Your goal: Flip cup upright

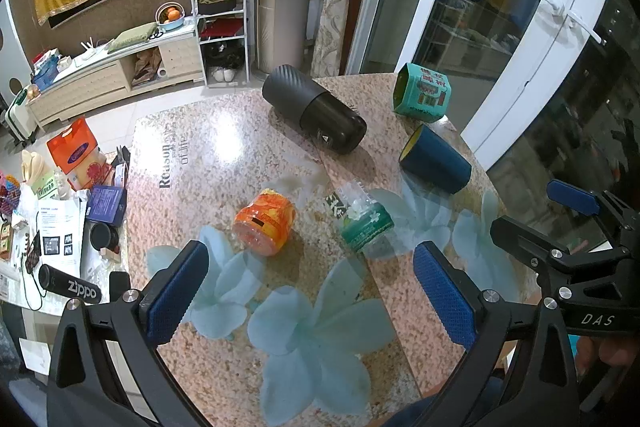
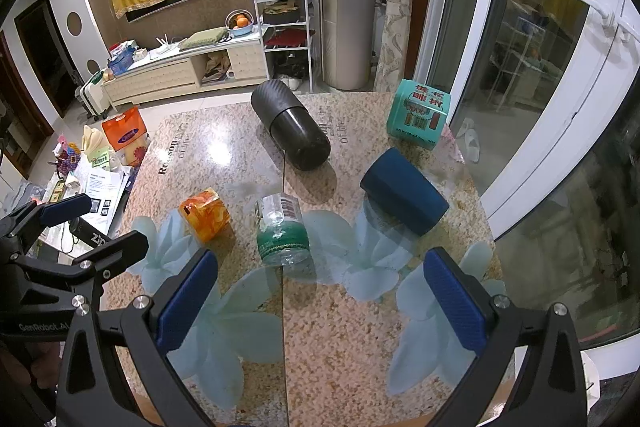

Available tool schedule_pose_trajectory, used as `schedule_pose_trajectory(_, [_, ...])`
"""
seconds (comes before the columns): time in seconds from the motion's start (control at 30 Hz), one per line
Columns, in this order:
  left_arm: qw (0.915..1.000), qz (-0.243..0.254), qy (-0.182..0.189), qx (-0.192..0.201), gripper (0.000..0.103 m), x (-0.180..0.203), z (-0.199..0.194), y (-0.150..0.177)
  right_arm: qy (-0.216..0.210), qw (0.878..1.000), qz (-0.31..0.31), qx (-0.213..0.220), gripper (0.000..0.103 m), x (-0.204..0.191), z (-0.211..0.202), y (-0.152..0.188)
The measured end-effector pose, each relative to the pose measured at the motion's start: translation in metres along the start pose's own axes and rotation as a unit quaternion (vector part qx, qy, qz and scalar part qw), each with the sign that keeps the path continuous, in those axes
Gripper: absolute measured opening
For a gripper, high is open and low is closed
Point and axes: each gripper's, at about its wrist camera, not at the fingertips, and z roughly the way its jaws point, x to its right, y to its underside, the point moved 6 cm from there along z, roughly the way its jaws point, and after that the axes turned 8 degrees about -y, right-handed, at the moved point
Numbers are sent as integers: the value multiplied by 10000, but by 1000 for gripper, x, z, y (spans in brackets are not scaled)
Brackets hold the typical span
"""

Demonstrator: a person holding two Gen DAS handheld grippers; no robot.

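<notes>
A dark blue cup (image 1: 436,159) with a yellow inside lies on its side on the speckled table (image 1: 248,147), mouth toward the far left. It also shows in the right wrist view (image 2: 404,191), ahead of and between my right fingers. My left gripper (image 1: 312,291) is open and empty, above the near table, with the cup to its far right. My right gripper (image 2: 320,299) is open and empty, a short way short of the cup. The right gripper also shows at the right edge of the left wrist view (image 1: 568,227).
A large black cylinder (image 2: 290,127) lies on its side at the table's middle back. A teal box (image 2: 418,115) stands at the back right. An orange packet (image 2: 205,214) and a green-labelled clear bottle (image 2: 282,231) lie in the middle. The table edge and a glass door are to the right.
</notes>
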Motion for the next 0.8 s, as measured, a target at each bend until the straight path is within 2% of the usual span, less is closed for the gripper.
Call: schedule_pose_trajectory(0.8, [9999, -15, 95, 39, 103, -1, -2, 0, -9, 10000, 63, -50, 103, 0, -2, 7])
